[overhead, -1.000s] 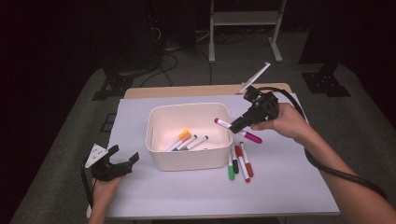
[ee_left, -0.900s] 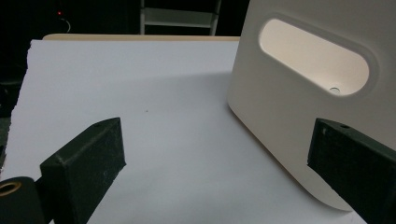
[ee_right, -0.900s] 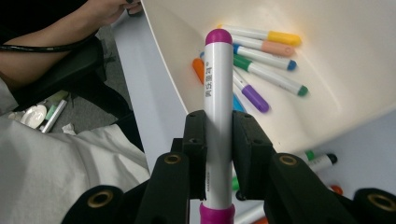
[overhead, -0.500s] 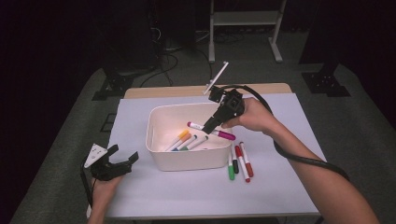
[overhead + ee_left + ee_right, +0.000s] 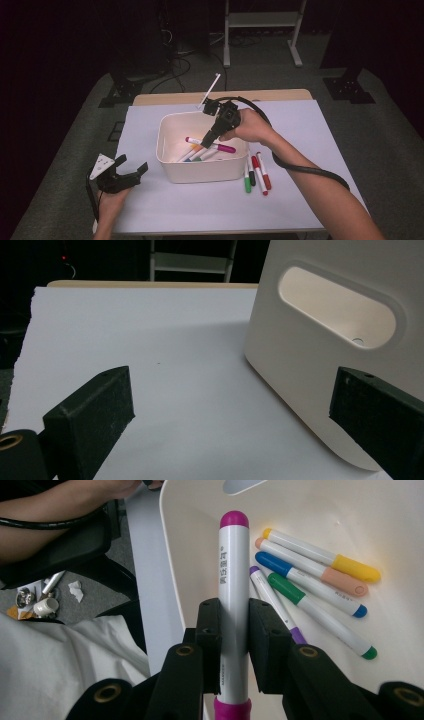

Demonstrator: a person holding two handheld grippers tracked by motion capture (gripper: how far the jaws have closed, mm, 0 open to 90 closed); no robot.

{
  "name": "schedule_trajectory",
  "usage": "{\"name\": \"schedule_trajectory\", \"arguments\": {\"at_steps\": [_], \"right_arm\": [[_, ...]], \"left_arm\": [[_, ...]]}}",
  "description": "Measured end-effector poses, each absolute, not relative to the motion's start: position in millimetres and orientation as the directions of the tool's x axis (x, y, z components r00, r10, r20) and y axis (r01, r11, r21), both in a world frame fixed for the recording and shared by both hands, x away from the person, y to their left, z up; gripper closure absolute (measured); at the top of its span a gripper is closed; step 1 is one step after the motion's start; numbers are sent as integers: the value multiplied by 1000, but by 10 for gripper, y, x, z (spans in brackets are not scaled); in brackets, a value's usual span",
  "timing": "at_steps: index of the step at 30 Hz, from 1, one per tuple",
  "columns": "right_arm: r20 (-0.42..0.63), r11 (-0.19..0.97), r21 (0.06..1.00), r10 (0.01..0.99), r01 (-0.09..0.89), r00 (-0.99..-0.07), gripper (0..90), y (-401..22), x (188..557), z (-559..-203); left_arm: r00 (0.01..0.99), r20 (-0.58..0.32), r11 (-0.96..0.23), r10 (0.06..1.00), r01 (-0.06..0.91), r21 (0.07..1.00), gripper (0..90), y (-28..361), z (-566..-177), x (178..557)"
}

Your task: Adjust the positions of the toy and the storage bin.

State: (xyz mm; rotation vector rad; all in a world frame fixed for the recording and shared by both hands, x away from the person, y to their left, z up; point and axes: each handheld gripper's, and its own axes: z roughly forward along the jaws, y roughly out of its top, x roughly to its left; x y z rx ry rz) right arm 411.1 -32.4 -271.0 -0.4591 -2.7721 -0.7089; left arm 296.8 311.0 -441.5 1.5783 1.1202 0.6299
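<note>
**Magenta marker held over the bin**

The right gripper (image 5: 209,140) has its jaws clamped on a magenta-capped marker (image 5: 212,145), which hangs above the inside of the white bin (image 5: 200,172). In the right gripper view the two pads press on the white barrel (image 5: 234,595) at about mid-length, with the cap end pointing away toward the far wall of the bin. Four other markers (image 5: 315,582) lie on the bin floor below and to one side of it. Three more markers (image 5: 256,172) lie on the table (image 5: 310,130), just beside the bin's right wall.

The marker looks light and stiff, with a smooth, round plastic barrel that could roll or slip between the pads. A hold near the middle, as here, seems best to keep it from tipping. It is unlikely to break from a short drop.

The left gripper (image 5: 122,175) rests on the table left of the bin, its jaws wide apart and holding nothing.
</note>
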Motion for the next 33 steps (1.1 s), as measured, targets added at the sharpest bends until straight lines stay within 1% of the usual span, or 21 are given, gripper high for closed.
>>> {"name": "schedule_trajectory", "arguments": {"at_steps": [5,8,9,10,11,13,17,23,27,33], "right_arm": [[296,843,413,235,346,-926,752,-205,4150,-2774],[304,852,392,238,349,-923,745,-121,4153,-2849],[308,857,384,231,343,-923,698,-100,4154,-2879],[306,858,375,243,352,-920,595,-71,4150,-2923],[290,856,374,258,358,-921,594,-66,4156,-2949],[292,845,389,264,367,-919,594,-104,4156,-2970],[296,803,443,288,398,-911,548,-309,4133,-2944],[294,742,500,340,447,-893,503,-705,4020,-2914],[298,691,556,352,461,-887,504,-1002,3901,-2866],[299,634,582,416,509,-859,490,-1468,3764,-2838]], "left_arm": [[421,-145,-6,895,337,941,26,3113,-4416,2967],[423,-145,-7,895,337,941,26,3112,-4417,2969],[423,-145,-7,895,337,941,26,3111,-4415,2966],[422,-145,-6,895,336,942,27,3111,-4415,2965],[423,-145,-6,895,337,942,26,3113,-4415,2964],[420,-146,-4,895,337,941,27,3119,-4418,2961],[417,-148,-2,897,339,941,27,3127,-4420,2961],[419,-143,-9,897,341,940,26,3116,-4414,2955],[416,-142,-9,898,341,940,26,3121,-4412,2951],[411,-149,-1,900,343,939,26,3121,-4413,2949]]}}
